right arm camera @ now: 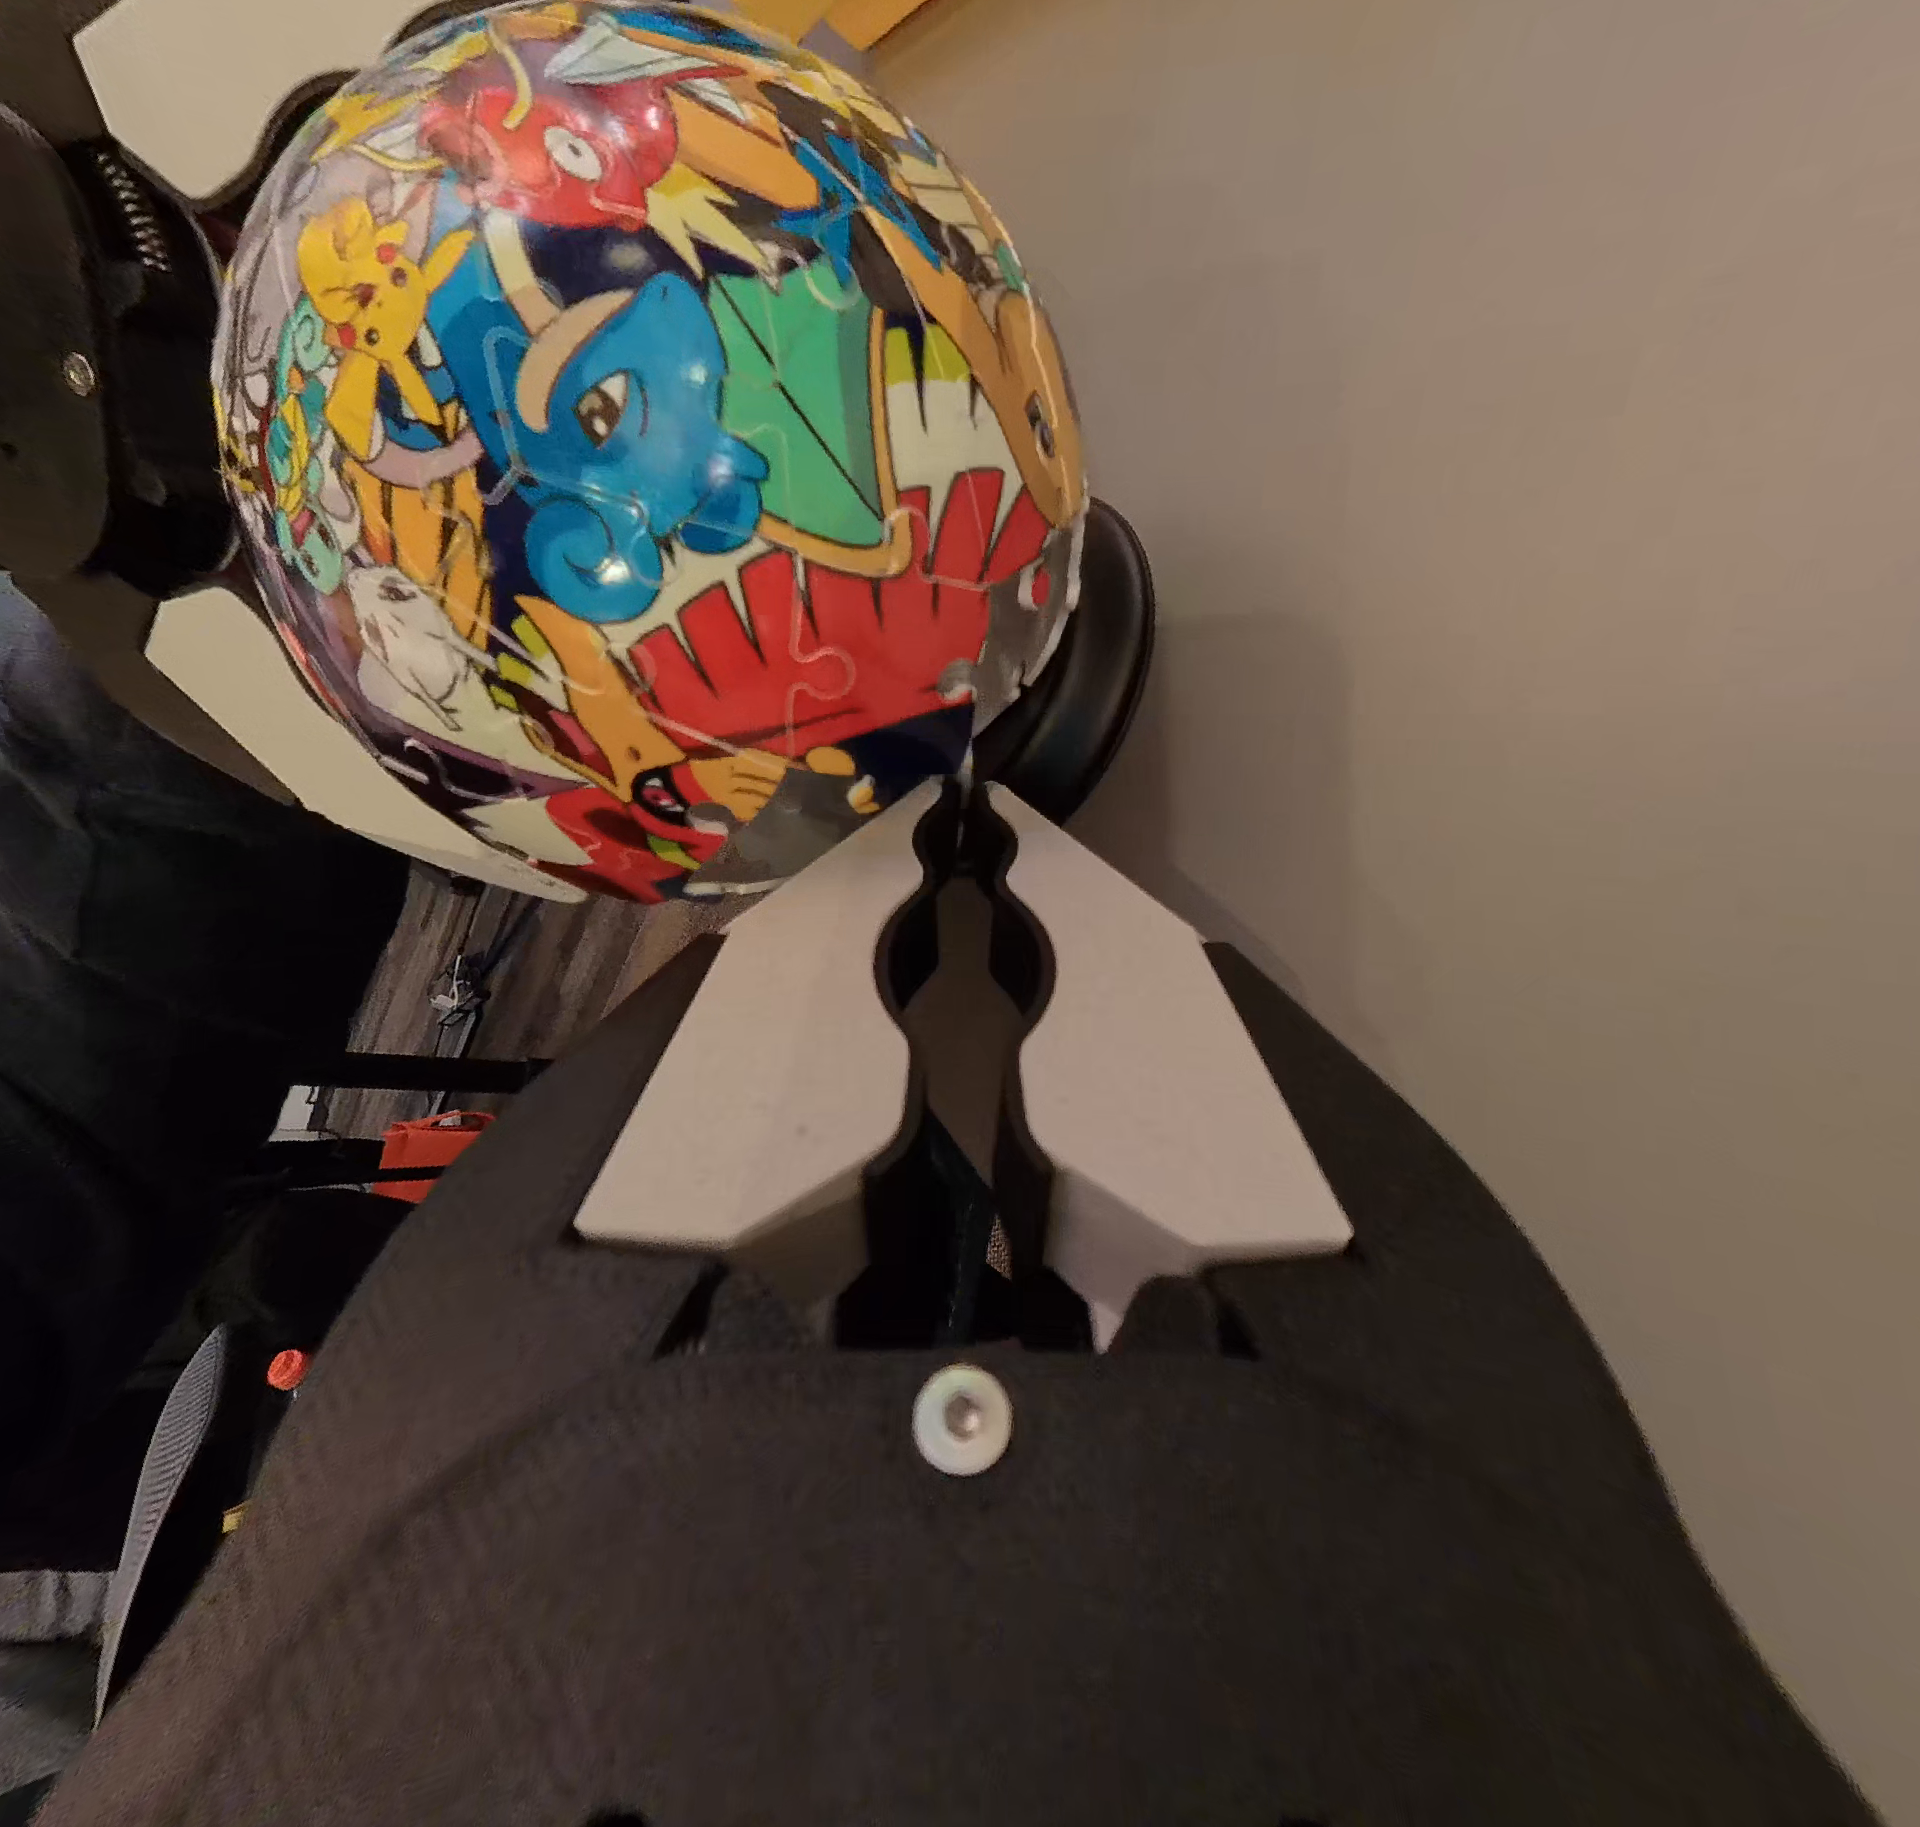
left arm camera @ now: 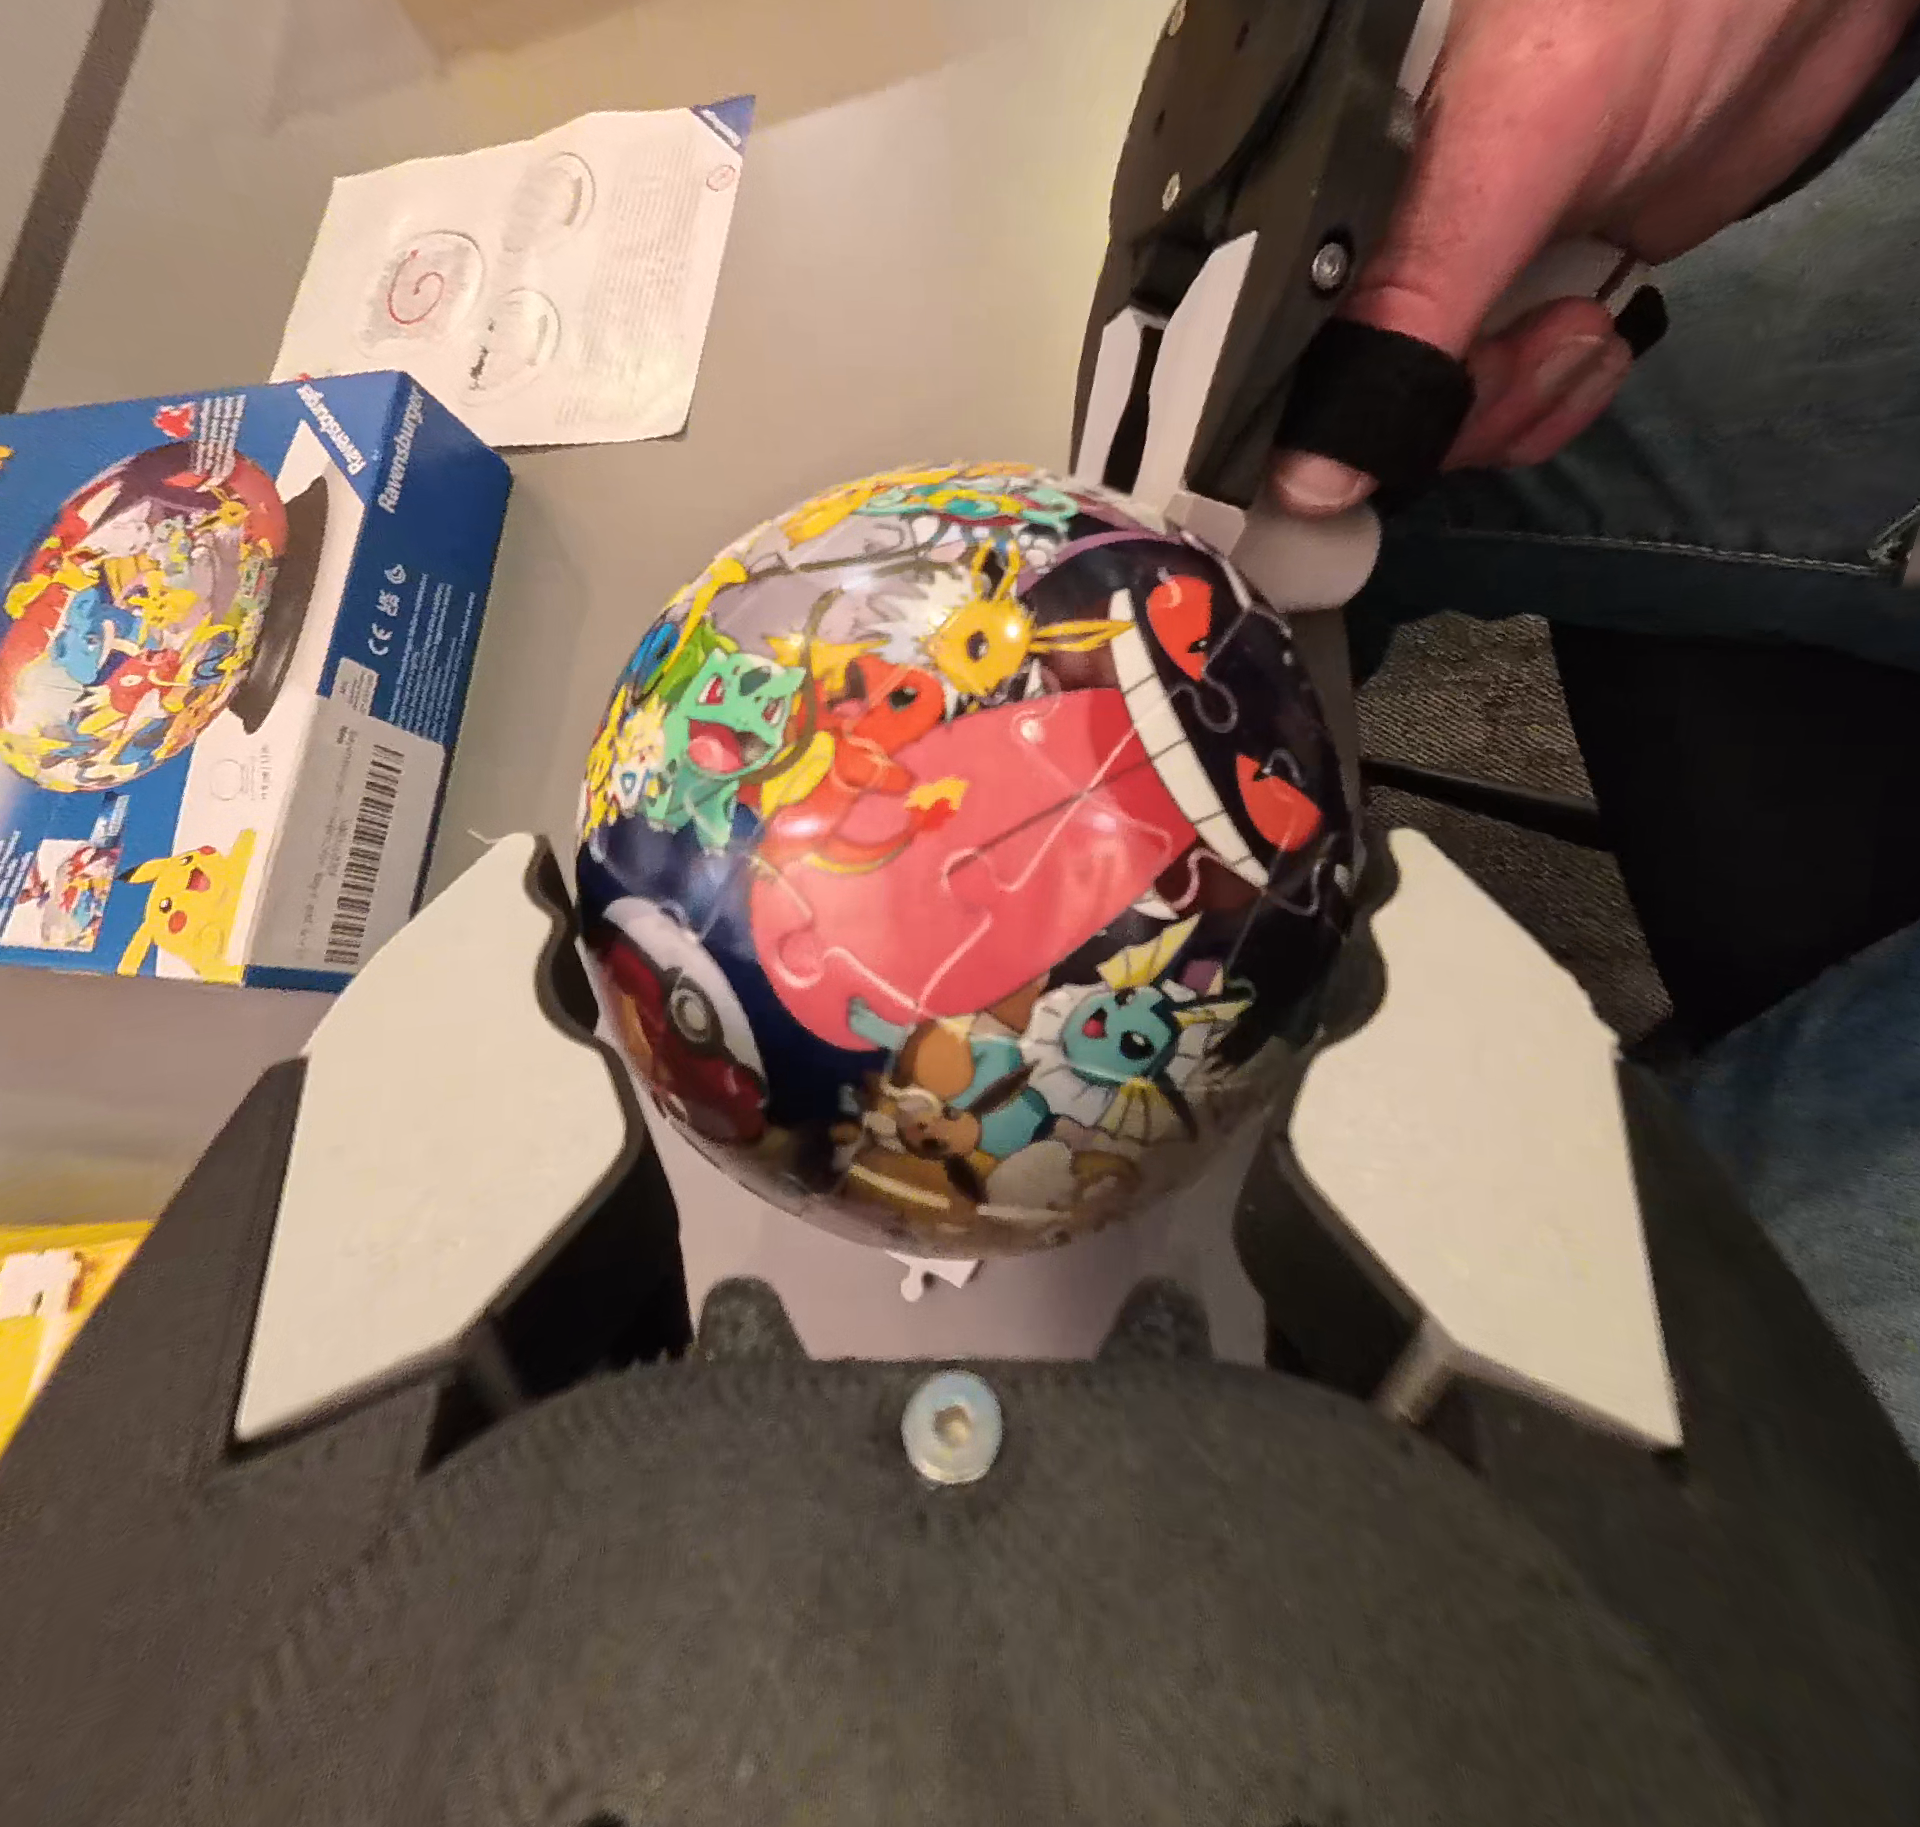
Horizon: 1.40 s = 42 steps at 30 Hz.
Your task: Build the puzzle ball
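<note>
1. Your left gripper [left arm camera: 966,956] is spread wide around the ball [left arm camera: 966,863], one finger on each flank, so the ball is cradled above the table [left arm camera: 883,271] and cannot roll.
2. Your right gripper [right arm camera: 961,801] has its fingers pressed nearly together, tips at the ball's far side. A thin dark edge sits between the tips; whether that is a puzzle piece, I cannot tell.
3. The black stand [right arm camera: 1101,655] shows just behind the ball in the right wrist view, on the table. Contact between them is hidden.
4. The ball looks almost whole from both sides, so I judge you are near the last piece or seating the ball.
5. The box [left arm camera: 239,676] and leaflet [left arm camera: 520,271] lie to the side, well apart, leaving you working room.
6. Keep the left grip gentle: squeezing could pop seams.
</note>
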Available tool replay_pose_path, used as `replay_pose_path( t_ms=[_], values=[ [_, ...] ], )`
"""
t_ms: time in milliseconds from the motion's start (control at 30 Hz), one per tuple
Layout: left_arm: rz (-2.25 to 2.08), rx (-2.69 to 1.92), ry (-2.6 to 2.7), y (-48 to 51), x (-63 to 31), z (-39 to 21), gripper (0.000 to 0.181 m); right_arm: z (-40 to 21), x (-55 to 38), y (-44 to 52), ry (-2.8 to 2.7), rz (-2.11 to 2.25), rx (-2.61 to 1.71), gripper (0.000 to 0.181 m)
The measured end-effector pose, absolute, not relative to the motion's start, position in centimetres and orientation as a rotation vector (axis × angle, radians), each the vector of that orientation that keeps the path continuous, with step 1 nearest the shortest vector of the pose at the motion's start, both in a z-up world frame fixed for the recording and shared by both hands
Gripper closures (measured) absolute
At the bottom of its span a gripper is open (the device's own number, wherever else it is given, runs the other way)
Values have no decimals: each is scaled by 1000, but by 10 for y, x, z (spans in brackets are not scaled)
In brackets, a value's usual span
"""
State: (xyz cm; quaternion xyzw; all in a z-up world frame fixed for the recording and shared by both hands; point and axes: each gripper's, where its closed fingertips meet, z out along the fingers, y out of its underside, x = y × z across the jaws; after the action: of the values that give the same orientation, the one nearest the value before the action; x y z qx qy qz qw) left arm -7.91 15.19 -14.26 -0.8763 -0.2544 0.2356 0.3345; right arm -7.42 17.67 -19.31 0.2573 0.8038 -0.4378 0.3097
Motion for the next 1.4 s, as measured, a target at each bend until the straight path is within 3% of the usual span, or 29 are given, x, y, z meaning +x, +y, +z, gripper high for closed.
replay_pose_path(
  t_ms=[500,1400],
  values=[
    [998,-2137,-772,143,-76,-139,45,-192,-80,167,2117,-1195,754,181],
    [1034,-2162,-758,139,-73,-141,45,-199,-80,164,2297,-1122,514,181]
  ],
)
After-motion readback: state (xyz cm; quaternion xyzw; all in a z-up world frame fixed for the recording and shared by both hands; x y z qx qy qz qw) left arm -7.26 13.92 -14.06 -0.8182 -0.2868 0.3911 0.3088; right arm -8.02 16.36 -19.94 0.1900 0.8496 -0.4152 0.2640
